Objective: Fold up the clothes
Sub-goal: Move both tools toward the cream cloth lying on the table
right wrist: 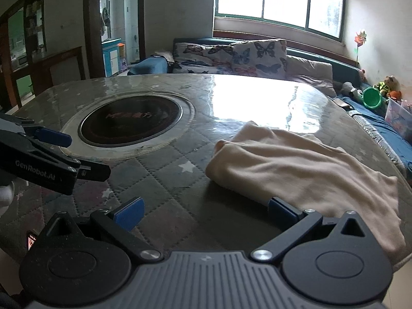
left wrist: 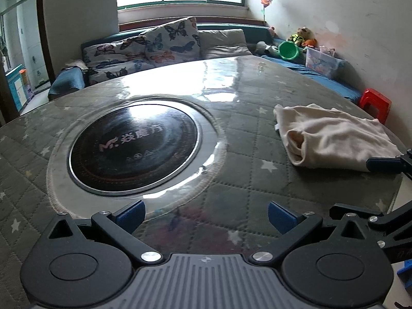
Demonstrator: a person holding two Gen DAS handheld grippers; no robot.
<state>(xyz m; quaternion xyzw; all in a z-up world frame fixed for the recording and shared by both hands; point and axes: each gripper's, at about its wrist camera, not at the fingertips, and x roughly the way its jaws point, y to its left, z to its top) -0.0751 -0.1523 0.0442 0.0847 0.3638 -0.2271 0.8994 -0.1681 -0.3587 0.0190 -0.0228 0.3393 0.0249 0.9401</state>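
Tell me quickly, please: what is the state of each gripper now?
Left gripper: open, holding nothing.
Right gripper: open, holding nothing; the cream garment lies by its right finger.

A round black cooktop [left wrist: 134, 149] sat sunk in the quilted table [left wrist: 231, 185]. Beyond the table stood butterfly cushions [left wrist: 172, 38], a green bucket [left wrist: 288, 50] and a red stool [left wrist: 374, 104].

home living room | sofa [left wrist: 164, 43] | butterfly cushions [right wrist: 257, 54] | toys [left wrist: 301, 37]
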